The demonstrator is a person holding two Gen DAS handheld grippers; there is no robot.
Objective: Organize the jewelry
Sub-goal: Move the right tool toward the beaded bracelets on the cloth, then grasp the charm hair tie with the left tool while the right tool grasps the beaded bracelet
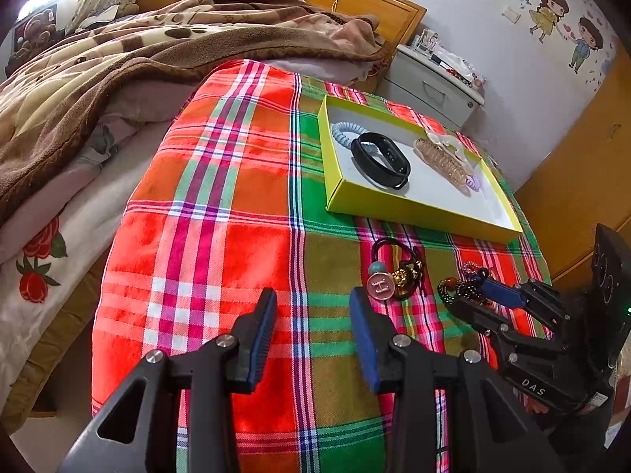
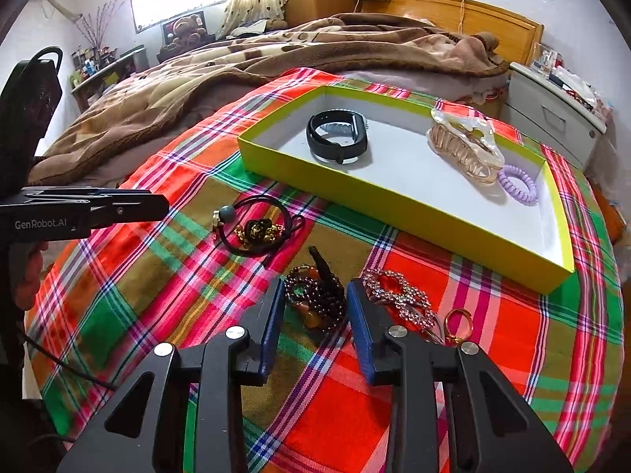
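Straddling the beads with jaws wide, the right gripper risked snagging the rhinestone clip just beside them; the left gripper hung wide over bare cloth, the tray well apart

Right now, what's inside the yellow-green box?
The yellow-green cardboard box holds a black wristband, a pale blue coil hair tie partly hidden behind it, a pearly claw clip and a purple coil tie.
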